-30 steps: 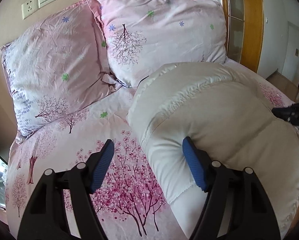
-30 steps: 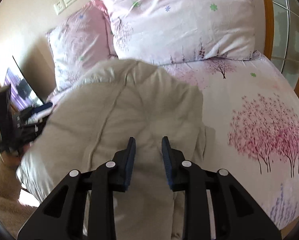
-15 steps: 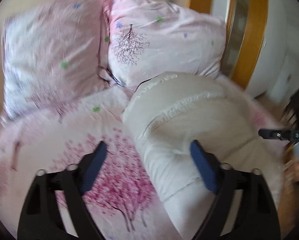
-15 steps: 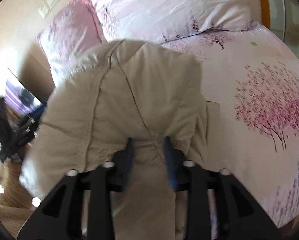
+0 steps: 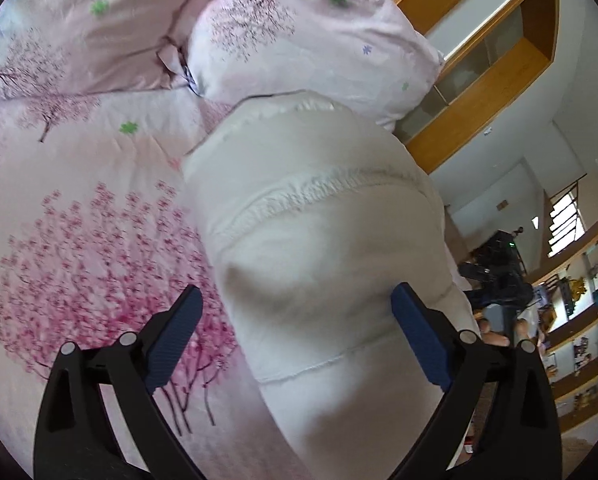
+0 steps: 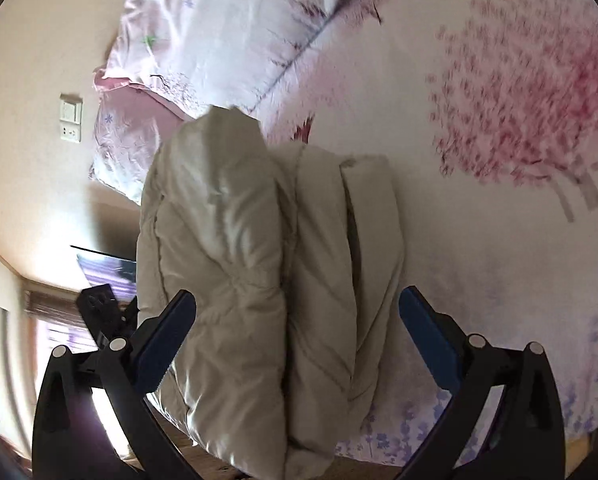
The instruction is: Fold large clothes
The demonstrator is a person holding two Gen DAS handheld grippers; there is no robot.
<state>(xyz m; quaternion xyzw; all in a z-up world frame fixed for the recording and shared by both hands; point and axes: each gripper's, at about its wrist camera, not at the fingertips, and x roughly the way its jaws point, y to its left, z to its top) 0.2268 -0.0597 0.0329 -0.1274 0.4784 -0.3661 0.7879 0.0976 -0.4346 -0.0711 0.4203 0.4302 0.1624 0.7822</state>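
Observation:
A cream padded jacket (image 5: pixel 307 208) lies folded into a thick bundle on the pink flowered bedsheet (image 5: pixel 79 240). My left gripper (image 5: pixel 295 292) straddles one end of it. Its jaws are opening, with the jacket between them: the left pad (image 5: pixel 175 332) stands clear over the sheet and the right pad (image 5: pixel 415 332) is at the fabric's edge. In the right wrist view the jacket (image 6: pixel 239 240) shows its stacked layers at the bed's edge. My right gripper (image 6: pixel 298 294) is opening wide around it, and neither pad presses on it.
Two pink flowered pillows (image 5: pixel 299 32) lie behind the jacket. A wooden-framed cabinet (image 5: pixel 479 80) and shelves (image 5: pixel 579 320) stand to the right. The other gripper (image 5: pixel 499 272) and a hand (image 5: pixel 495 334) show past the jacket. A wall switch (image 6: pixel 70 118) is on the left.
Both grippers' jaws have spread wide; the right one has let go of the jacket fold it pinched. Both hands have rolled and moved in lower over the jacket.

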